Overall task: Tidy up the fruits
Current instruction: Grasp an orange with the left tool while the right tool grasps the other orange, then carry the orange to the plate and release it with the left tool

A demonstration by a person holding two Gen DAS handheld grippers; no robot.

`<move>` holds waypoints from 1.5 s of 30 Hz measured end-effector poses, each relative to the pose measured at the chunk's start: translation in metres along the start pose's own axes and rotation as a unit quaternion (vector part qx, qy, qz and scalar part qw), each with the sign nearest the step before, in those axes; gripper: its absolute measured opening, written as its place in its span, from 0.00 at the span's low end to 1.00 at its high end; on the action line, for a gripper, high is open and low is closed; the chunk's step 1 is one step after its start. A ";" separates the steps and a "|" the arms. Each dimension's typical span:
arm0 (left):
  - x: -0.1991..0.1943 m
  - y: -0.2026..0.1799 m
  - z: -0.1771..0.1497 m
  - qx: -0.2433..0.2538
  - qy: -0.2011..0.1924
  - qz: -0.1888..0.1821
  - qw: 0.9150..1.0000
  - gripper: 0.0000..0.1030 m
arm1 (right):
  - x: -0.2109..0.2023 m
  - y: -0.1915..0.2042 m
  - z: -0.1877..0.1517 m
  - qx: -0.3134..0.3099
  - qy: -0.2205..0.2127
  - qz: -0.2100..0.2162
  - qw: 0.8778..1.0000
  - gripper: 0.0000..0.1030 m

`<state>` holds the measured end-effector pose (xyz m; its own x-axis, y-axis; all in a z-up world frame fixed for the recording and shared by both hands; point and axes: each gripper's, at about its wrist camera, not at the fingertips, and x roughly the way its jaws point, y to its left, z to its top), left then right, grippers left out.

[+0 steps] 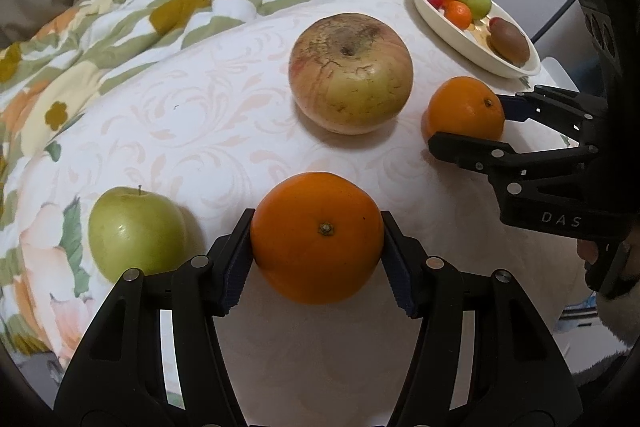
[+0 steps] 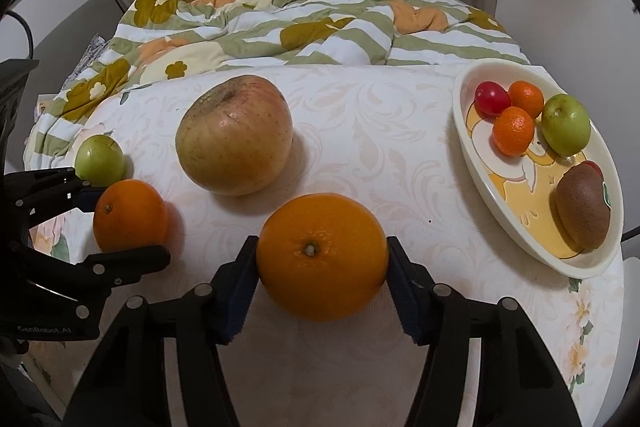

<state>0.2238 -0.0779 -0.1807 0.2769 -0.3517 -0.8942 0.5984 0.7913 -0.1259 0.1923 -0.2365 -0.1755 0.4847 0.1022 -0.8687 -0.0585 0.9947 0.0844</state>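
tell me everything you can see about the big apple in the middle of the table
The big apple is the largest fruit here, yellow-green with a reddish blush, brown russeting and fine cracks around its stem dimple. It sits on the patterned tablecloth, tipped slightly, untouched by anything else, apart from both oranges in front and left of the oval dish.
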 end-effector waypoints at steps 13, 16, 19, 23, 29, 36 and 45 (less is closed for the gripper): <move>-0.045 0.003 -0.003 -0.016 -0.021 0.009 1.000 0.64 | -0.042 0.012 0.006 0.017 -0.021 0.000 1.000 0.54; -0.057 0.005 0.000 -0.021 -0.028 0.011 0.999 0.64 | -0.058 0.013 0.005 0.029 -0.031 0.000 0.999 0.54; -0.067 0.003 0.005 -0.019 -0.029 0.010 0.999 0.64 | -0.071 0.011 0.005 0.036 -0.035 -0.003 0.999 0.54; -0.079 -0.005 0.014 -0.009 -0.039 0.019 0.999 0.64 | -0.094 0.001 0.005 0.051 -0.047 -0.005 0.998 0.54; -0.099 -0.030 0.038 -0.012 -0.064 0.035 0.997 0.64 | -0.127 -0.034 0.007 0.071 -0.065 -0.002 0.995 0.54; -0.108 -0.081 0.070 -0.041 -0.093 0.041 0.994 0.64 | -0.153 -0.089 0.015 0.046 -0.079 0.005 0.996 0.54; -0.086 -0.140 0.113 -0.076 -0.113 0.052 0.989 0.64 | -0.163 -0.159 0.023 -0.001 -0.091 0.016 0.996 0.54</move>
<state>0.2012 -0.2151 -0.0374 0.5020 -0.3541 -0.7891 0.4428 0.8889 -0.1172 0.1432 -0.4114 -0.0362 0.6322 0.1342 -0.7631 -0.0775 0.9909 0.1101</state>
